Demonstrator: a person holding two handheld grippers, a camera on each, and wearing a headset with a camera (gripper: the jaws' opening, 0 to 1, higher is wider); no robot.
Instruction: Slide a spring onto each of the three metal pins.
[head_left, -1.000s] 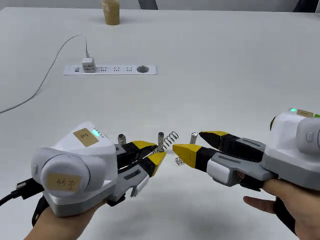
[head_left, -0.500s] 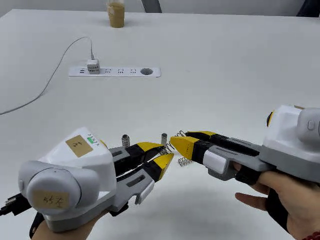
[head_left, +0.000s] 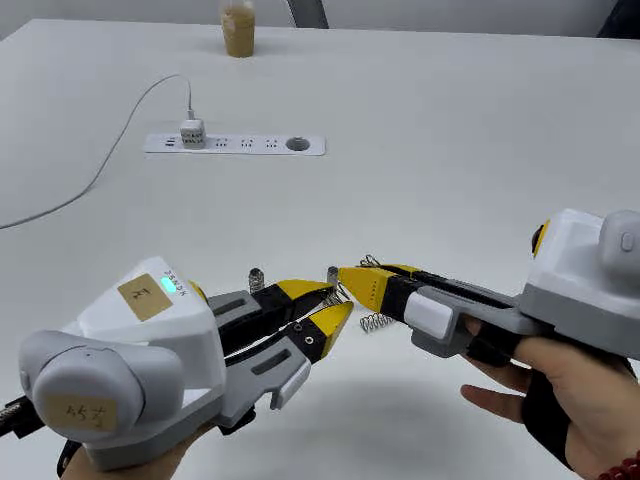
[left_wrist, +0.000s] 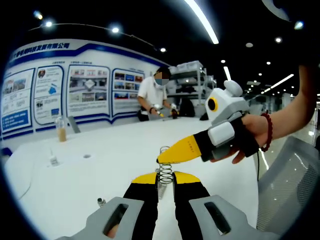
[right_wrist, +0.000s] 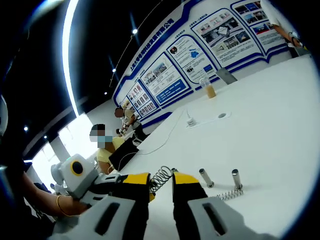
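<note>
Pins: two counted, first pin (right_wrist: 205, 177) and second pin (right_wrist: 236, 178), both upright.
Springs: two; held spring (left_wrist: 165, 171) pinched in the left gripper (head_left: 332, 300), loose spring (head_left: 373, 322) lying on the table (head_left: 450, 150).
Right gripper (head_left: 358, 272): touched the held spring's top; grip unclear.
Change: its jaws, wide a second before, nearly met.

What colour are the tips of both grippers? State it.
Yellow, on black bodies, for the left gripper and right gripper; clearest in the head view.

Left gripper (head_left: 328, 303) clamped, right gripper (head_left: 352, 280) tip-to-tip

Three metal pins (right_wrist: 205, 177), two springs (head_left: 373, 322), one power strip (head_left: 240, 144), one cup (head_left: 238, 30)
</note>
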